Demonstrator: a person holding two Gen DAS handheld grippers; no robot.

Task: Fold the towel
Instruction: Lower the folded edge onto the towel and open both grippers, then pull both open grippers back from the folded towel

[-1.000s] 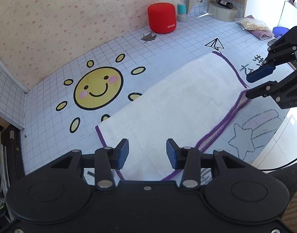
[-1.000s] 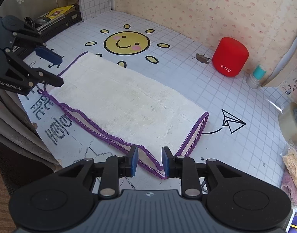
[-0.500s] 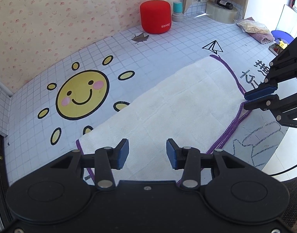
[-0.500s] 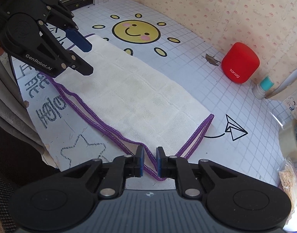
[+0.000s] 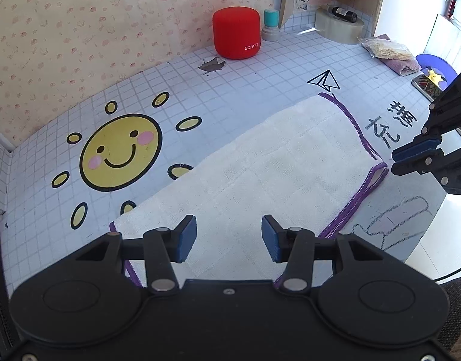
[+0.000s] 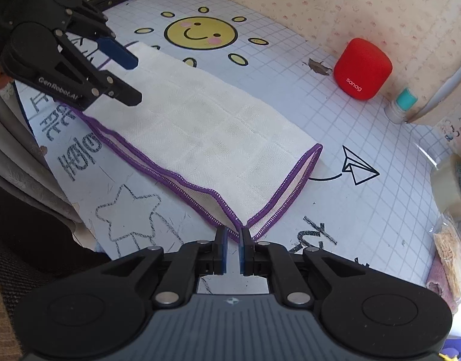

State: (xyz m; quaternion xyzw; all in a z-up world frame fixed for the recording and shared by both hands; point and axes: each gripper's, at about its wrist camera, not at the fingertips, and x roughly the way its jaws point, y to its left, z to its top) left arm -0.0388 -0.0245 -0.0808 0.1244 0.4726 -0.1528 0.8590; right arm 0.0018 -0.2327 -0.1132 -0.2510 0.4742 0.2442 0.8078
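The right gripper sits nearest, at the towel's near corner, its jaws drawn almost together on the purple hem where two edges meet; the pinched layers rise slightly off the mat. The towel itself lies already doubled, a long cream strip running from that corner back toward the sun drawing, which peeks out just beyond its far end. Over that far end hovers the left gripper, jaws wide apart and holding nothing; in its own view the fingers straddle the cloth from above, not touching it.

The cloth looks thin, soft and light, probably a gauze weave, so it should drape and sag rather than hold shape, and the two layers may slide apart if only one is caught. The stitched hem at the corners seems the firmest place to grip, taking both layers together.

Farther off, well past the towel toward the wall, stands a red speaker.
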